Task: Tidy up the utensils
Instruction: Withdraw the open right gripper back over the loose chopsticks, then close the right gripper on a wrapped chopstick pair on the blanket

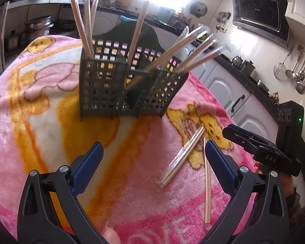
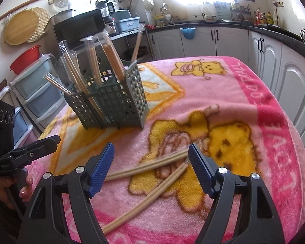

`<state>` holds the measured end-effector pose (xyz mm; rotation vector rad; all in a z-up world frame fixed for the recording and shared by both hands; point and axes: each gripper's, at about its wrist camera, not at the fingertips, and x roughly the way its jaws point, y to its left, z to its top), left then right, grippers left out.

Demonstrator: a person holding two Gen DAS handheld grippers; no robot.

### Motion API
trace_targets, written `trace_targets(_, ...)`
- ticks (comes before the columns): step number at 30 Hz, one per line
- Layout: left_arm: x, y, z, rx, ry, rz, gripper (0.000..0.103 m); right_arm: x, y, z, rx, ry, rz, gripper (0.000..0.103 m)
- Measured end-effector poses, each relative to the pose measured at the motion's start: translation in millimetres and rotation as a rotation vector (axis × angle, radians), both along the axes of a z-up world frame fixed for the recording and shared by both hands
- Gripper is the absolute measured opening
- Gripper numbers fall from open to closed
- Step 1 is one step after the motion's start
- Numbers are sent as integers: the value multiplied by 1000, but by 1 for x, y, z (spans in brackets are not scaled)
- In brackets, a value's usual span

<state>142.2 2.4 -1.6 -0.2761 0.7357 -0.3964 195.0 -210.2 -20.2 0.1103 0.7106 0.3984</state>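
Chopsticks are the item under inspection. Two wrapped pairs lie loose on the pink blanket. One wrapped pair lies nearly flat across the right wrist view, its long axis running from lower left up to the right. The second wrapped pair runs steeply from the near left edge up toward the right, and the two meet at their far ends, forming a narrow V. Both lie flat, in front of the right claw and partly between its blue pads. That claw stands wide and holds nothing.

Further wrapped chopsticks stand upright or lean in the dark perforated basket, some leaning right in the left wrist view, others rising near vertical at its left corner. The basket stands on the blanket, well apart from the loose pairs.

The left claw is likewise spread wide and empty, above bare blanket, with the loose pairs just to its right. A fingertip shows at the lower edge.

The blanket is fleece, pink with yellow bear figures and lettering, covering the counter. The room is a kitchen: white cabinets, dark worktop, a range hood, hanging ladles, a bright window.
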Motion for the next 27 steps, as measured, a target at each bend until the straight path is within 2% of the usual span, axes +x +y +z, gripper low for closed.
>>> trace_targets(3, 0, -4, -7, 3, 19, -15, 92, 0, -2, -4, -4, 13, -7, 73)
trace_targets(7, -3, -8, -13, 15, 34, -32, 86, 0, -4, -9, -9, 25, -12, 73)
trace_targets(9, -4, -10, -17, 22, 48, -41, 82, 0, -6, -10, -11, 30, -16, 73)
trace_targets(13, -7, -13, -25, 37, 75, -61, 65, 3, -8, -15, -15, 48, -22, 73)
trace_targets(18, -9, -19, -36, 48, 102, -87, 54, 6, -10, -21, -22, 68, -30, 72)
trace_targets(20, -9, -21, -39, 52, 110, -94, 46, 7, -11, -22, -25, 71, -33, 72)
trace_targets(27, -7, -29, -48, 59, 128, -124, 36, 14, -13, -32, -23, 101, -40, 65)
